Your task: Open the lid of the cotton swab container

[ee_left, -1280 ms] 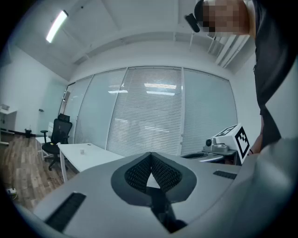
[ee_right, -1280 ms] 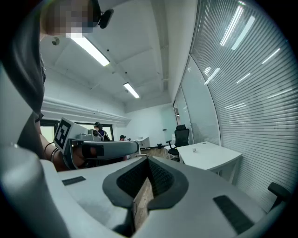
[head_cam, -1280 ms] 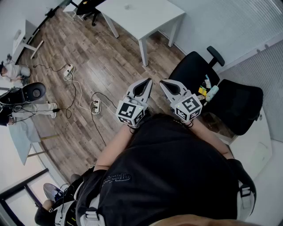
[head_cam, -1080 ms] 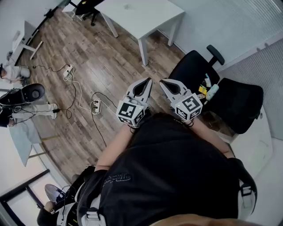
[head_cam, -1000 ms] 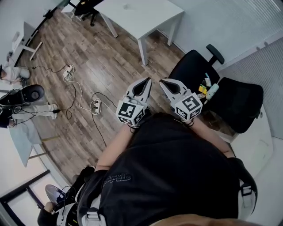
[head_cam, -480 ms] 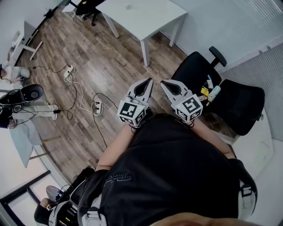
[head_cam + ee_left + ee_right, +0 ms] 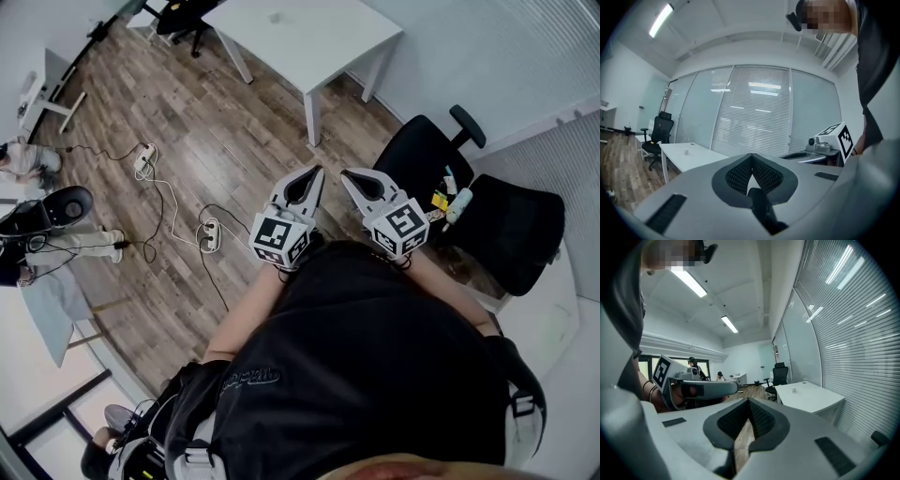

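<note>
Both grippers are held side by side in front of the person's chest, above the wooden floor. My left gripper is shut, with nothing between its pads. Close to its right, my right gripper is likewise shut and empty. A small pale thing stands on the white table ahead; it is too small to tell what it is. Neither gripper is near it.
A black office chair stands to the right, with a small bottle and a yellow item on the seat beside it. Power strips and cables lie on the floor at the left. Another black chair stands behind the table.
The table, chair and floor have slid a little right and down in the head view as the person moves. Both grippers keep their place, shut, in front of the body.
</note>
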Action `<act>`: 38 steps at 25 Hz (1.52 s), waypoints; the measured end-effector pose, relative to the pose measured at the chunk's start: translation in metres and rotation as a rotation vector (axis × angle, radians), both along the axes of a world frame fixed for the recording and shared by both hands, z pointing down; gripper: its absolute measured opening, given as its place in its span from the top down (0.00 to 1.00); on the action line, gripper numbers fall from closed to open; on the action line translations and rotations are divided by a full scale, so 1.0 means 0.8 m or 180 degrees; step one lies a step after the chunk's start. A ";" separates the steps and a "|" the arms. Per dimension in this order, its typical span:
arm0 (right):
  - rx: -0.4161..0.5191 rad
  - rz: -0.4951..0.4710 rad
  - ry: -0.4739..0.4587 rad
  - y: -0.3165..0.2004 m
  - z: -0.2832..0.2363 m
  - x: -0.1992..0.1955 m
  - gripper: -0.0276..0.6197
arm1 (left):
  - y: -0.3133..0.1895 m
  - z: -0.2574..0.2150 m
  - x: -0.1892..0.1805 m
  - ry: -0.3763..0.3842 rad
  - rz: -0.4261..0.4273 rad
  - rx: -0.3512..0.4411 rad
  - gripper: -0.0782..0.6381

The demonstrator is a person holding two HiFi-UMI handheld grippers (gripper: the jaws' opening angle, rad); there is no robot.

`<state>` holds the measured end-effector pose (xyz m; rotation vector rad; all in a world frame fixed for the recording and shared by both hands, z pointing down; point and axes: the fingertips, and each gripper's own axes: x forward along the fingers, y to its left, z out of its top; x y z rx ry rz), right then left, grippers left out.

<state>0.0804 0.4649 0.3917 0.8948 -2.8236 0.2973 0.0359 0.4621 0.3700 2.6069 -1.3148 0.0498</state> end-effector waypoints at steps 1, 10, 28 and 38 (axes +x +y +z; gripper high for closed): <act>-0.0002 0.0019 0.0010 -0.010 0.002 -0.006 0.92 | -0.009 0.001 -0.008 0.0000 0.0003 0.0001 0.87; -0.0015 0.0004 -0.0022 -0.089 -0.014 -0.101 0.92 | -0.082 -0.019 -0.089 -0.0016 0.0188 0.0001 0.87; -0.0264 -0.0149 -0.0021 -0.142 0.011 -0.210 0.92 | -0.126 -0.003 -0.183 -0.0024 0.0258 -0.0123 0.87; -0.0292 -0.0256 -0.0087 -0.171 0.016 -0.214 0.92 | -0.149 0.005 -0.185 -0.0078 0.0179 -0.0198 0.87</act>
